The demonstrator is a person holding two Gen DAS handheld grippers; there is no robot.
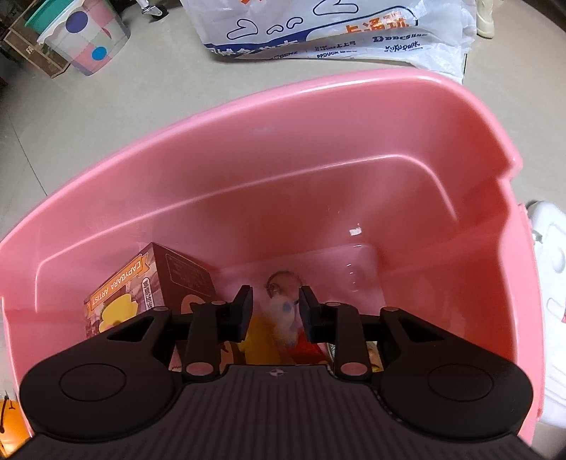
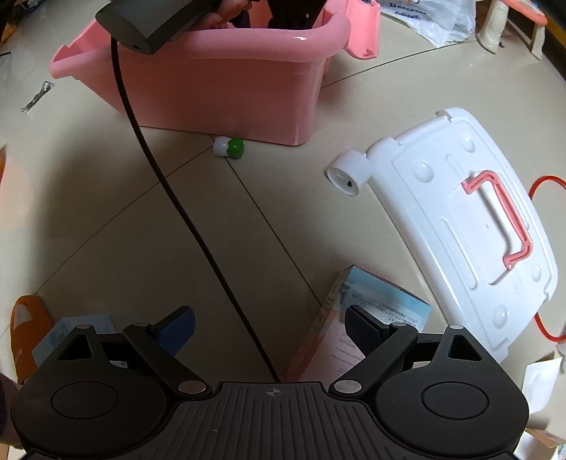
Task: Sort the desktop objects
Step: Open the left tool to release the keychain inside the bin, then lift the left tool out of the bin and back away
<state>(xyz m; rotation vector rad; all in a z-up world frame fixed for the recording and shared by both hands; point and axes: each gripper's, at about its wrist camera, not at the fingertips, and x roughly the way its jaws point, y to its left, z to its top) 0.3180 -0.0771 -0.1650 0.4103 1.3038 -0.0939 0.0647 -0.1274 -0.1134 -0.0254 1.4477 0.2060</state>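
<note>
Two hand-held grippers are in view. The left hand-held gripper (image 1: pixel 276 311) reaches down inside the pink bin (image 1: pixel 318 170), its jaws drawn in close on either side of a small white figurine (image 1: pixel 284 311) with a brownish head; the pads look pressed to its sides, though the blur makes the contact hard to confirm. Beneath the figurine lie yellow and red items, too hidden to name. To its left in the bin a brown "CAPYBARA ARTIST" box (image 1: pixel 141 286) stands tilted against the wall. Beyond the bin's far rim a printed plastic bag (image 1: pixel 336 32) lies on the floor.

The right hand-held gripper (image 2: pixel 270 329) hovers over the tiled floor (image 2: pixel 123 219) with its jaws spread wide and nothing between them. A black cable (image 2: pixel 169 184) runs up between the jaws toward the bin. Its right finger (image 2: pixel 364 329) overlaps a light blue and pink box (image 2: pixel 382 300) lying on the floor; whether they touch I cannot tell. A green-and-white ball (image 2: pixel 229 147) sits just beside the bin's near wall, and the white lid (image 2: pixel 470 226) with a pink handle lies to the right, with a white cylinder (image 2: pixel 348 171) at its corner
</note>
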